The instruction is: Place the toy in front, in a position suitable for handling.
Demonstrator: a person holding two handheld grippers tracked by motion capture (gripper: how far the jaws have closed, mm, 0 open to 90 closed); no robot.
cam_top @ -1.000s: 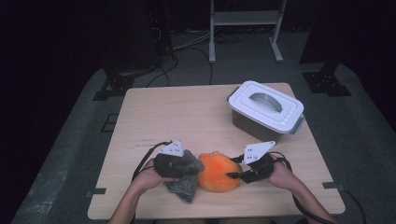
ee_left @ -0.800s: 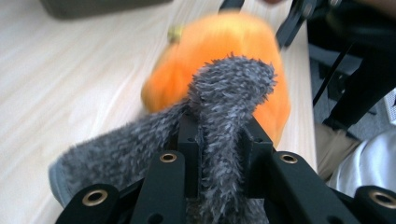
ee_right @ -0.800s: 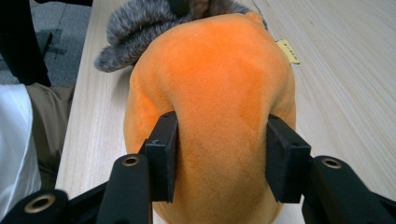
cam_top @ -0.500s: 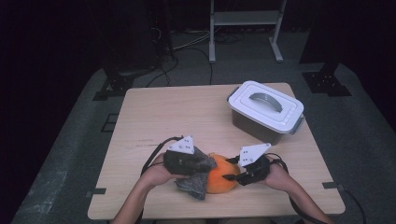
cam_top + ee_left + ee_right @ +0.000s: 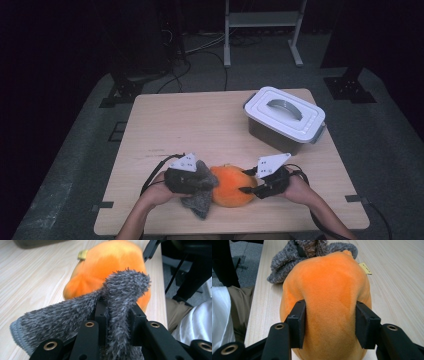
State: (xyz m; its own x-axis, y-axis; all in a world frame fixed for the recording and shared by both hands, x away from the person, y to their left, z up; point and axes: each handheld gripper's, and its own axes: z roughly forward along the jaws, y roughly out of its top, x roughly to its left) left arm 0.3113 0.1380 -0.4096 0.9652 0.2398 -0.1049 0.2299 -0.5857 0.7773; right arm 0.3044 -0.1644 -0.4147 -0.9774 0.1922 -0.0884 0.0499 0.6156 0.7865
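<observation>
An orange plush toy (image 5: 231, 186) lies near the table's front edge, between my two grippers. My right gripper (image 5: 247, 189) is shut on it. In the right gripper view the pads press into both sides of the plush (image 5: 329, 285), either side of my gripper's midpoint (image 5: 329, 322). My left gripper (image 5: 207, 182) is shut on a grey fuzzy cloth (image 5: 199, 200) with a ribbed hem. That cloth (image 5: 120, 290) is pinched between the jaws of my left gripper (image 5: 117, 312) and rests against the plush (image 5: 107, 267). Beyond the plush, the right gripper view shows the cloth (image 5: 287, 257) draped at the toy's far end.
A grey box with a white handled lid (image 5: 284, 119) stands at the back right of the wooden table (image 5: 200, 125). The person's lap sits just off the table's front edge. Cables trail from both grippers.
Half a second ago the left gripper had carried the grey cloth right, over the plush. It has since come back to the left. The right gripper has kept its place on the plush.
</observation>
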